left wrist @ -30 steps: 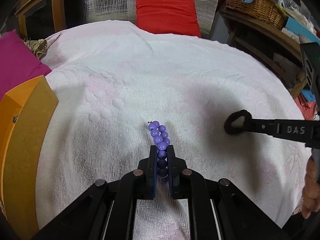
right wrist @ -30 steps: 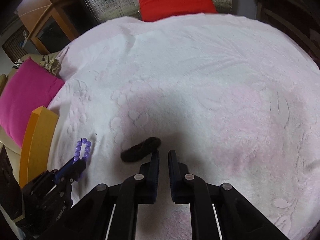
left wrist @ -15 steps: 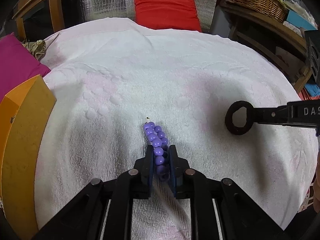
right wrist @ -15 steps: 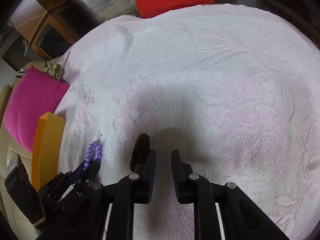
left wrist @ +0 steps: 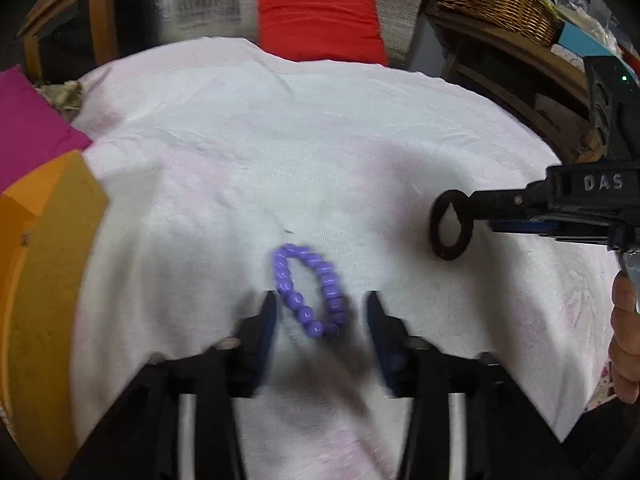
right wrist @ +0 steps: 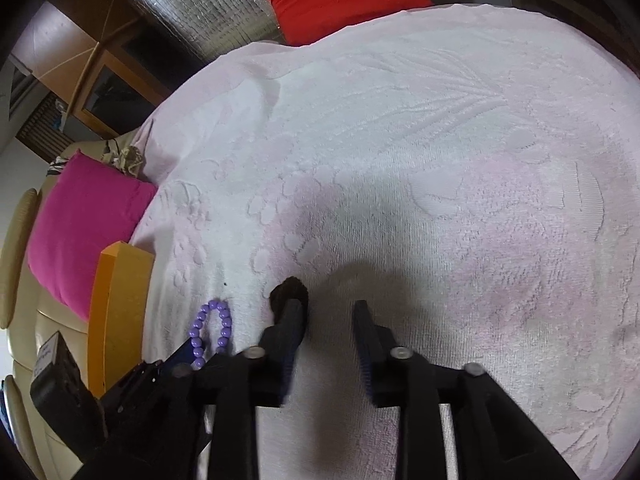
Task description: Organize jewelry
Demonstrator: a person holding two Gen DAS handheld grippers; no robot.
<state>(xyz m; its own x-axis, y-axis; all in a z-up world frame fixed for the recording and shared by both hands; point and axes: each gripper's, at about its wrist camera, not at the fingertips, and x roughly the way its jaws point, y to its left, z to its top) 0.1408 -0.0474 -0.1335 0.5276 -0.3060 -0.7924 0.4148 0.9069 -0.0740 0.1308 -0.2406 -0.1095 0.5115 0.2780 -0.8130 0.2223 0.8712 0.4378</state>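
Note:
A purple bead bracelet [left wrist: 310, 290] lies as an open loop on the white towel [left wrist: 280, 140], between the fingers of my left gripper [left wrist: 320, 308]. Those jaws are opening and the pads stand clear of the beads. At the right of the left wrist view, a black ring [left wrist: 435, 228] sits at the tip of my right gripper [left wrist: 484, 212]. In the right wrist view the black ring [right wrist: 286, 290] rests against the left finger of my right gripper [right wrist: 327, 308]. The right jaws are also opening, with only towel between them. The purple bracelet [right wrist: 196, 328] lies further left.
An orange box [left wrist: 44, 280] stands at the towel's left edge, a pink cushion [left wrist: 28, 128] behind it. A red cushion [left wrist: 320, 20] leans at the back. A wicker basket [left wrist: 492, 0] sits on a shelf at the right. A person's hand [left wrist: 624, 340] holds the right gripper.
Both grippers went from shut to open. The purple bracelet left the left jaws and spread into a loop on the towel. The black ring is no longer pinched.

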